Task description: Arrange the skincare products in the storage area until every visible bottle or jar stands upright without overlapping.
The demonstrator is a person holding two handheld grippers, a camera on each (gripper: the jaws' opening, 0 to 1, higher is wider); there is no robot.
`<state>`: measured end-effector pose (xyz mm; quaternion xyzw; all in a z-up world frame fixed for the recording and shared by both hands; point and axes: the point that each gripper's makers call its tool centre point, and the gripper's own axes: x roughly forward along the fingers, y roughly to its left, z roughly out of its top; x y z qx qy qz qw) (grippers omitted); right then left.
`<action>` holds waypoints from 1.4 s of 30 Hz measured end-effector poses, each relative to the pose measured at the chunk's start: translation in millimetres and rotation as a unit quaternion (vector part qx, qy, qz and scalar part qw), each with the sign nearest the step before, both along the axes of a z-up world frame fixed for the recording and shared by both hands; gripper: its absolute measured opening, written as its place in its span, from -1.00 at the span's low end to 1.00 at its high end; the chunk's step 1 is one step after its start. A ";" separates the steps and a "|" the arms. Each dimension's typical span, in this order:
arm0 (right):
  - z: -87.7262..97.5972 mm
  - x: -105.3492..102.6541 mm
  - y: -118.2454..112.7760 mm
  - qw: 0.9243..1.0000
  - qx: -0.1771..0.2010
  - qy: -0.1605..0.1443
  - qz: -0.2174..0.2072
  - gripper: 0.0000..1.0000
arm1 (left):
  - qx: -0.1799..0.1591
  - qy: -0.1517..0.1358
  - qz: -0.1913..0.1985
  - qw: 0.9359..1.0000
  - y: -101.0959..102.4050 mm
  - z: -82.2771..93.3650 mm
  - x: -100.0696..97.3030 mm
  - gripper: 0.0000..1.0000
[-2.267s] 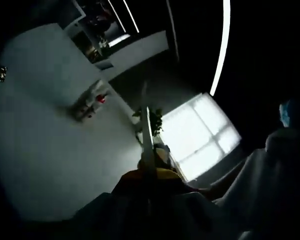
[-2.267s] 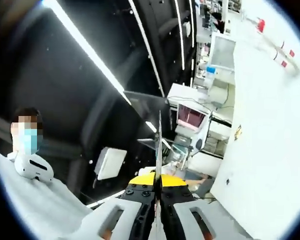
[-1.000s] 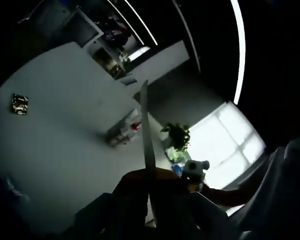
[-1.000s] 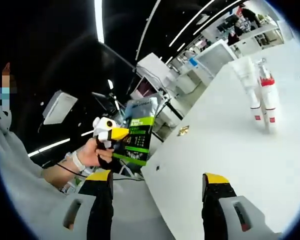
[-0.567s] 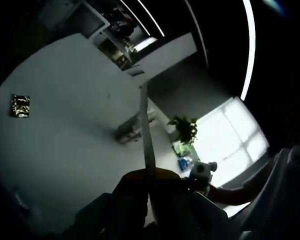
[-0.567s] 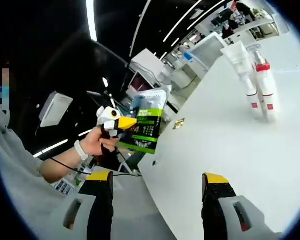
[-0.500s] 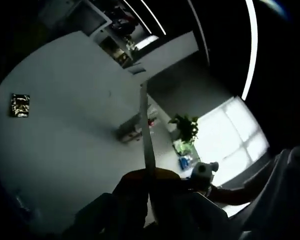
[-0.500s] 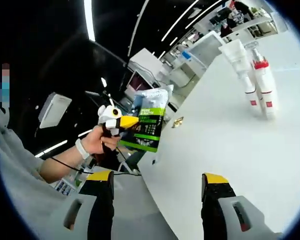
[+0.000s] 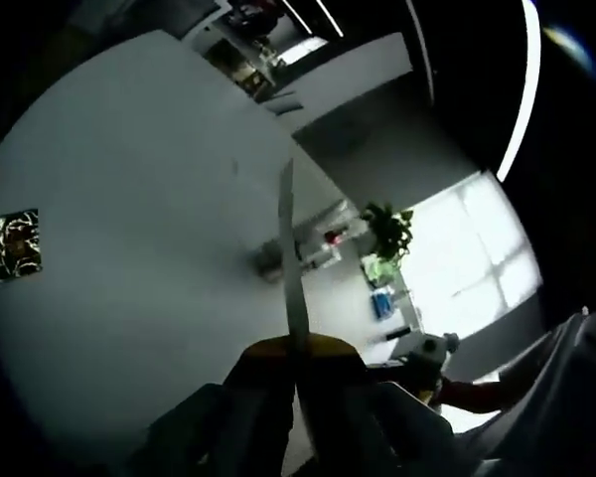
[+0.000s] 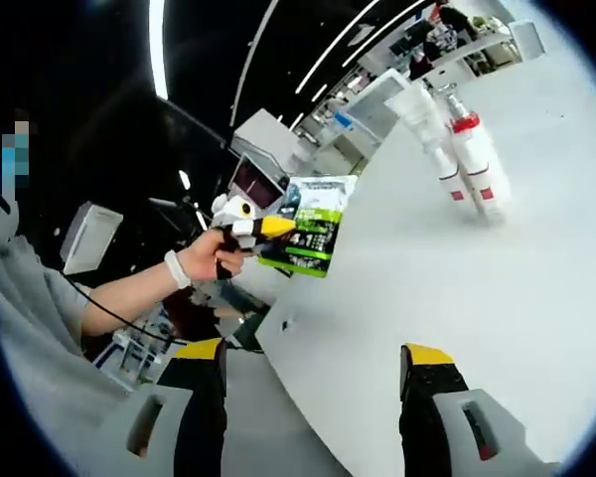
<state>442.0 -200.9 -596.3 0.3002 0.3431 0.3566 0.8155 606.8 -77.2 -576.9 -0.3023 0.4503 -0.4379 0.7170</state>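
White tabletop [image 10: 536, 328]. Our right gripper [image 10: 313, 397] gapes wide; the left gripper [image 10: 261, 228] pinches a green-labelled sachet [image 10: 313, 238]. Two upright red-banded bottles [image 10: 467, 164] stand well beyond: probably light, slick, tippy, best taken mid-body.

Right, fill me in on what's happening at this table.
A person holds a set of tongs in each hand over a white table. The left tongs are shut on a green-and-black packet, held up near the table's edge. The right tongs are open and hold nothing. Two bottles stand close together farther across the table, one with a red collar; neither is being touched.
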 end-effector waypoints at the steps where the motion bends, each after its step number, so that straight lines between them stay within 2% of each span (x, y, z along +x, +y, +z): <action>1: -0.8 -0.5 -0.5 1.000 -0.001 0.000 0.000 0.36 | -0.010 0.003 -0.001 1.000 -2.6 2.2 3.9 -1.00; 6: -6.0 0.5 -7.3 1.000 -0.004 0.006 -0.011 0.35 | -0.008 0.005 -0.003 1.000 -5.9 -2.3 16.9 -1.00; 11: -11.2 0.8 -9.9 1.000 -0.005 0.014 -0.015 0.35 | 0.004 0.017 -0.011 1.000 -9.0 -15.1 27.3 -1.00; 15: -17.9 1.7 -11.9 1.000 -0.003 0.023 -0.019 0.35 | 0.000 0.020 -0.010 1.000 -14.3 -18.0 34.9 -1.00; 23: -22.1 7.6 -14.5 0.999 0.000 0.031 -0.029 0.34 | 0.002 0.036 -0.021 0.999 -33.0 -33.8 45.2 -1.00; 29: -30.5 7.3 -21.7 0.998 -0.003 0.042 -0.038 0.34 | 0.006 0.051 -0.029 0.998 -49.7 -50.1 52.0 -1.00; 39: -41.9 4.3 -30.8 0.996 0.002 0.059 -0.061 0.32 | 0.007 0.063 -0.033 0.997 -71.7 -66.8 69.4 -1.00; 42: -45.3 3.5 -31.9 0.996 -0.002 0.063 -0.060 0.32 | 0.012 0.069 -0.039 0.997 -78.4 -77.3 71.2 -1.00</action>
